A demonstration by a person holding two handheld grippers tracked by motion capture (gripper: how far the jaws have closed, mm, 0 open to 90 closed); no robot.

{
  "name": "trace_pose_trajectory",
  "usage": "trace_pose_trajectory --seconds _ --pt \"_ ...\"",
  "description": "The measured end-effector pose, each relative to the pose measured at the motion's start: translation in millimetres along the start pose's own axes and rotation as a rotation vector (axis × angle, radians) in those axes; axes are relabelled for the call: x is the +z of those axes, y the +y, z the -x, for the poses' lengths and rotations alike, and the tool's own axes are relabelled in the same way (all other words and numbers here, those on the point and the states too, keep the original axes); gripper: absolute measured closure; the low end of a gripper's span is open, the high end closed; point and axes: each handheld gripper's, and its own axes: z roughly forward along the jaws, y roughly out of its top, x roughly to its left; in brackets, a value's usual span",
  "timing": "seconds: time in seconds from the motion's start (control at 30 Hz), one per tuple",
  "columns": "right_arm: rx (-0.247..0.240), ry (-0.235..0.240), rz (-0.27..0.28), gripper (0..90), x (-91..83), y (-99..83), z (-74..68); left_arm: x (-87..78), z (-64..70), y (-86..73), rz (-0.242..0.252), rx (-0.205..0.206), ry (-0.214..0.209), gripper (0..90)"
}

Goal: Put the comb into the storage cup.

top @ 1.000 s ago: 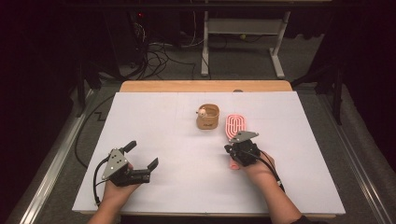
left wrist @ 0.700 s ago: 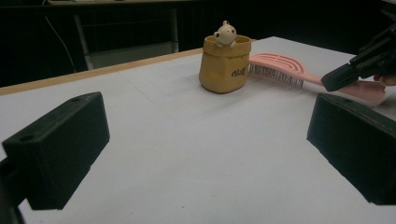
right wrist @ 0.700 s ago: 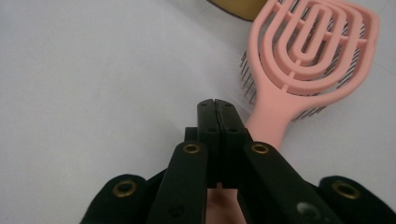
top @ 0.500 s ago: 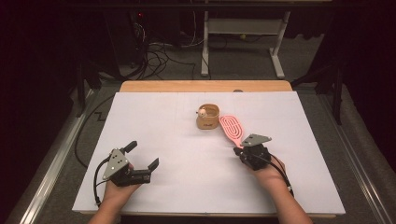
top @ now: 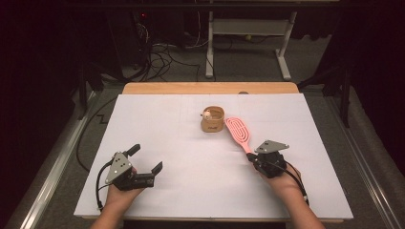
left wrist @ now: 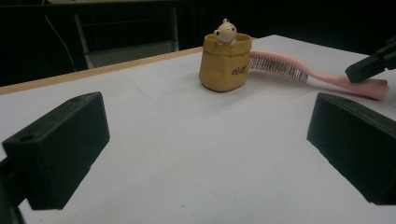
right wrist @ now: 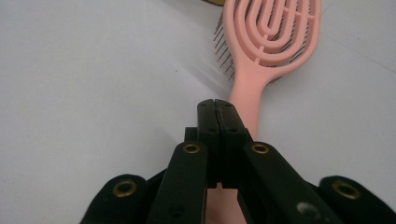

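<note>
Your right claw (right wrist: 217, 105) is pressed together above the pink hairbrush (right wrist: 261, 51) handle, not clamped on it. The high view shows the brush (top: 237, 131) flat on the worktop (top: 191, 143), just beside the tan pouch (top: 212, 120). Your left claw (top: 144, 158) stands apart; its view shows bristles pointing down

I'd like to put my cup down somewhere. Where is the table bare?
The white table is bare all along its left, from the far edge to the left gripper, and in the middle between both grippers. It is crowded right of centre: the pouch, the pink brush and the right gripper at its handle.
</note>
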Motion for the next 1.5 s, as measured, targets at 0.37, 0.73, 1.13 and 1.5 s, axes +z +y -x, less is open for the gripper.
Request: trace_pose_trajectory --seconds 0.37,0.73,1.13,1.5 --pt "0.103 0.008 0.106 73.6 -21.8 -3.9 4.7 0.0 -0.2 -0.6 -0.001 -0.004 0.003 0.0" --pt "0.204 -0.078 0.095 19.3 -6.2 -4.3 -23.4 1.0 0.6 -1.5 -0.005 -0.003 0.0 0.0" --pt "0.237 -0.072 0.049 38.9 13.3 -13.4 -21.4 2.0 0.5 -1.8 -0.006 0.005 -0.003 0.0" --pt "0.21 -0.089 0.015 52.1 17.4 -12.3 -25.3 2.7 1.3 -1.8 -0.01 0.008 0.0 0.0"
